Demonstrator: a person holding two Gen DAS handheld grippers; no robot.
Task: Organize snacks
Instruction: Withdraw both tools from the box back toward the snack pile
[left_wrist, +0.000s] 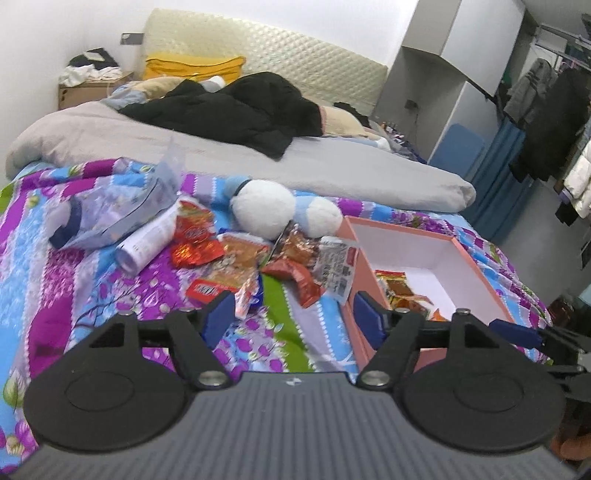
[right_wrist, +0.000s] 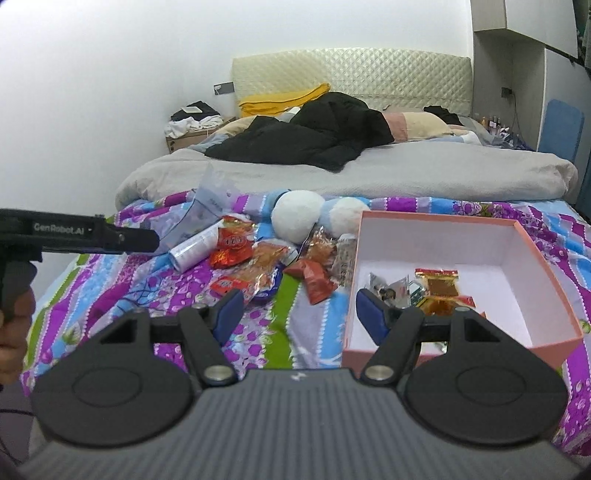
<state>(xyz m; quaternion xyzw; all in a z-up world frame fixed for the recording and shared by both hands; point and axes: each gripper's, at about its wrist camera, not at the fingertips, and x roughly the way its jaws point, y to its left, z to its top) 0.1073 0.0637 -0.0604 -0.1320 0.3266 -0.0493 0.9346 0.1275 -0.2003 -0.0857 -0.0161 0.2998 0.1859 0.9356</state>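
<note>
Left wrist view: your left gripper (left_wrist: 295, 317) and right gripper (right_wrist: 297, 312) gape empty. Beside the box (left_wrist: 480, 273), the red wrapper (left_wrist: 299, 282) looks light, crinkly, slippery; pinch its middle.

We have two black grippers (left_wrist: 295, 317) (right_wrist: 297, 312) with blue finger pads (left_wrist: 220, 314), round black discs, silver screws and ridged grey bodies.

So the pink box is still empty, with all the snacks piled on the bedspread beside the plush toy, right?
Not quite. The pink box already holds a few snacks, as the right wrist view shows. The rest are piled on the bedspread beside the plush toy.
</note>
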